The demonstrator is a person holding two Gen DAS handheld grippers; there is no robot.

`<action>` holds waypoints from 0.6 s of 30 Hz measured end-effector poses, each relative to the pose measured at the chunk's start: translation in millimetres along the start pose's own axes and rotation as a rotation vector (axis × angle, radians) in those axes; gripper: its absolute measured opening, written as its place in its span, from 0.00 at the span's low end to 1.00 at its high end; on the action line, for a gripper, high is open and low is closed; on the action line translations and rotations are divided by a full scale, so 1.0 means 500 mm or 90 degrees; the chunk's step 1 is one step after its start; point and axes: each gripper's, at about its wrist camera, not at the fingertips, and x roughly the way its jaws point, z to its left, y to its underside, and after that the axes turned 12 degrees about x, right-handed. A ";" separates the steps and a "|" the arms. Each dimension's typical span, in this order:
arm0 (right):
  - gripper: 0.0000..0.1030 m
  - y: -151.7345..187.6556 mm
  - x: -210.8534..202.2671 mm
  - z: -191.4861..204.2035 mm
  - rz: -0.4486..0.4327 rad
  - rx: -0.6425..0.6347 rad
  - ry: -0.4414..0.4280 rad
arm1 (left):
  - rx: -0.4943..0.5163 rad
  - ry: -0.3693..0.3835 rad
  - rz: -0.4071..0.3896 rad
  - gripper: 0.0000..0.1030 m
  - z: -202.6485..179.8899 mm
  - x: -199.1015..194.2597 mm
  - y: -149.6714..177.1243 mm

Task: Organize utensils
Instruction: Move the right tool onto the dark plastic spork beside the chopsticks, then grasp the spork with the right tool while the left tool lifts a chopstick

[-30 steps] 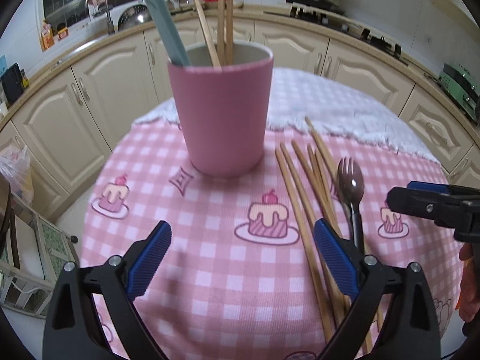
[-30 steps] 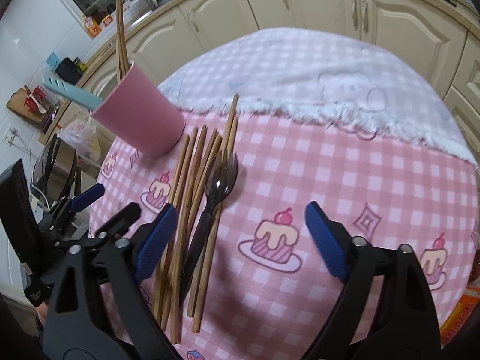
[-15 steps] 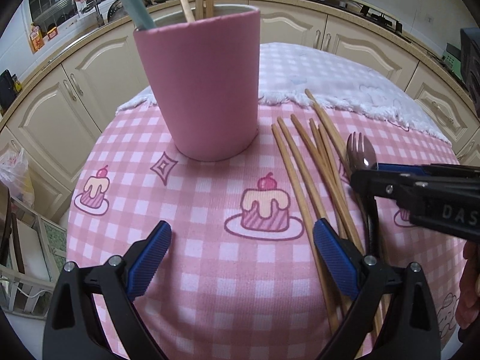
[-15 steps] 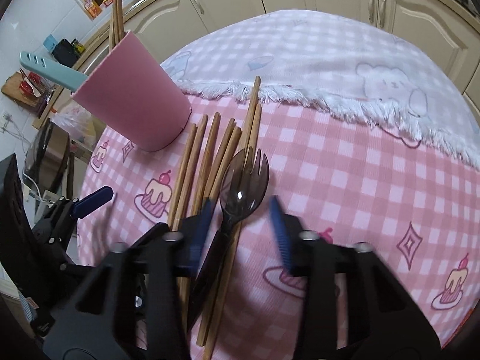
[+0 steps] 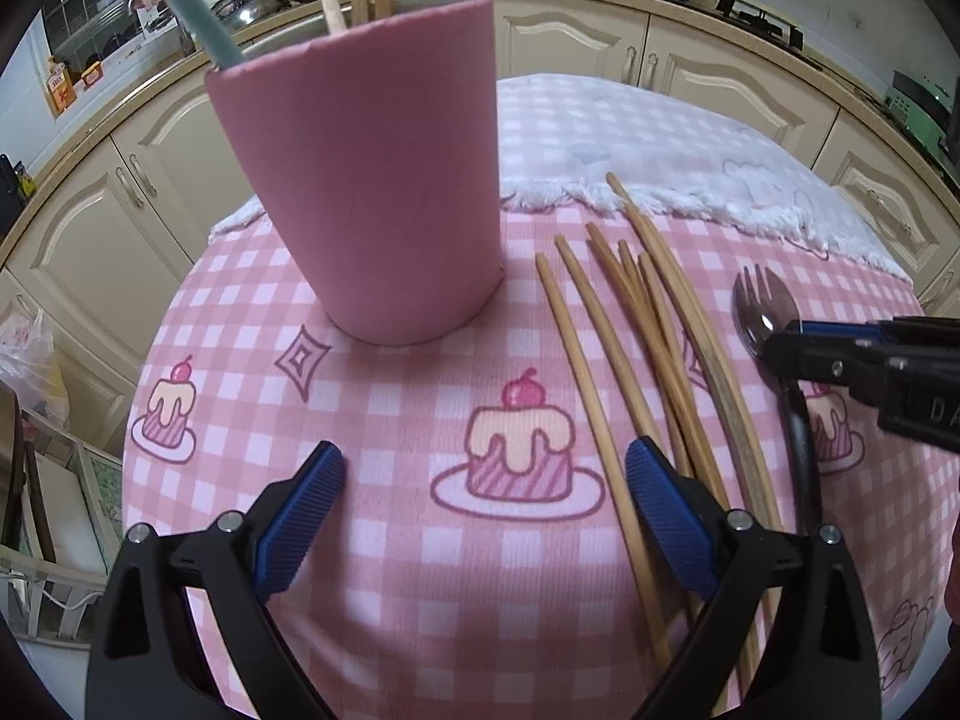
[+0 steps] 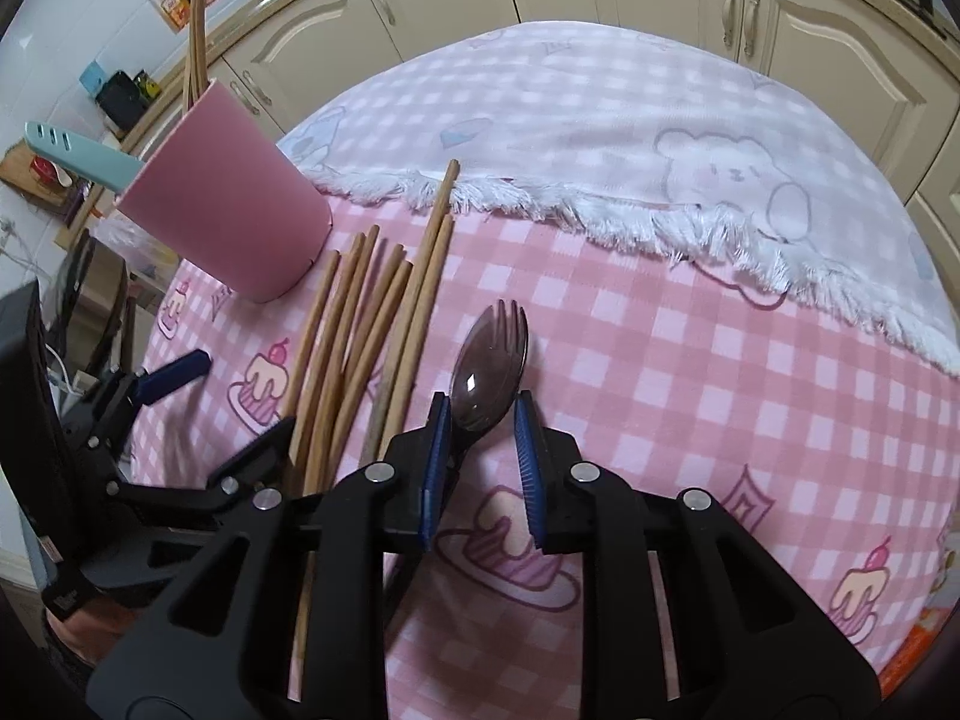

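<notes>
A pink cup (image 5: 372,180) stands on the checked tablecloth and holds chopsticks and a teal utensil (image 5: 186,0); it also shows in the right wrist view (image 6: 234,222). Several wooden chopsticks (image 5: 636,336) lie loose to its right, also in the right wrist view (image 6: 372,324). A dark spork (image 6: 489,366) lies beside them. My right gripper (image 6: 480,450) has its jaws narrowed around the spork's neck, a small gap still showing; it appears in the left wrist view (image 5: 780,348) over the spork (image 5: 759,306). My left gripper (image 5: 480,504) is open and empty in front of the cup.
The round table (image 6: 720,360) has a white fringed cloth (image 6: 600,138) over its far half. Cream kitchen cabinets (image 5: 690,78) and a counter curve behind it. The table edge drops off at the left, near a chair (image 5: 30,480).
My right gripper has moved forward over the spork and narrowed its jaws around it. My left gripper has moved closer to the cup and stayed open.
</notes>
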 end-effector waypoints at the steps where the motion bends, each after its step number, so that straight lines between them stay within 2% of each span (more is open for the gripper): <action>1: 0.22 -0.003 0.001 0.003 0.001 -0.004 0.004 | 0.000 0.003 0.000 0.84 0.001 0.000 -0.003; 6: 0.25 -0.018 0.015 0.019 0.004 -0.007 0.028 | 0.014 0.017 -0.002 0.60 -0.013 0.002 -0.030; 8: 0.35 -0.023 0.020 0.033 0.008 -0.016 0.032 | 0.021 0.022 -0.003 0.52 -0.022 0.005 -0.041; 9: 0.45 -0.022 0.025 0.045 0.012 -0.031 0.037 | 0.026 0.026 -0.005 0.45 -0.026 0.006 -0.047; 10: 0.51 -0.021 0.029 0.055 0.011 -0.044 0.048 | 0.030 0.030 -0.006 0.41 -0.029 0.007 -0.051; 12: 0.51 -0.019 0.035 0.067 0.001 -0.063 0.064 | 0.038 0.035 -0.007 0.27 -0.035 0.009 -0.057; 15: 0.45 -0.018 0.036 0.064 -0.008 -0.070 0.053 | 0.046 0.045 -0.008 0.12 -0.045 0.018 -0.070; 16: 0.39 -0.018 0.033 0.058 -0.010 -0.067 0.051 | 0.047 0.047 -0.008 0.11 -0.046 0.018 -0.071; 18: 0.34 -0.019 0.024 0.046 -0.011 -0.050 0.030 | 0.041 0.053 -0.008 0.10 -0.043 0.018 -0.071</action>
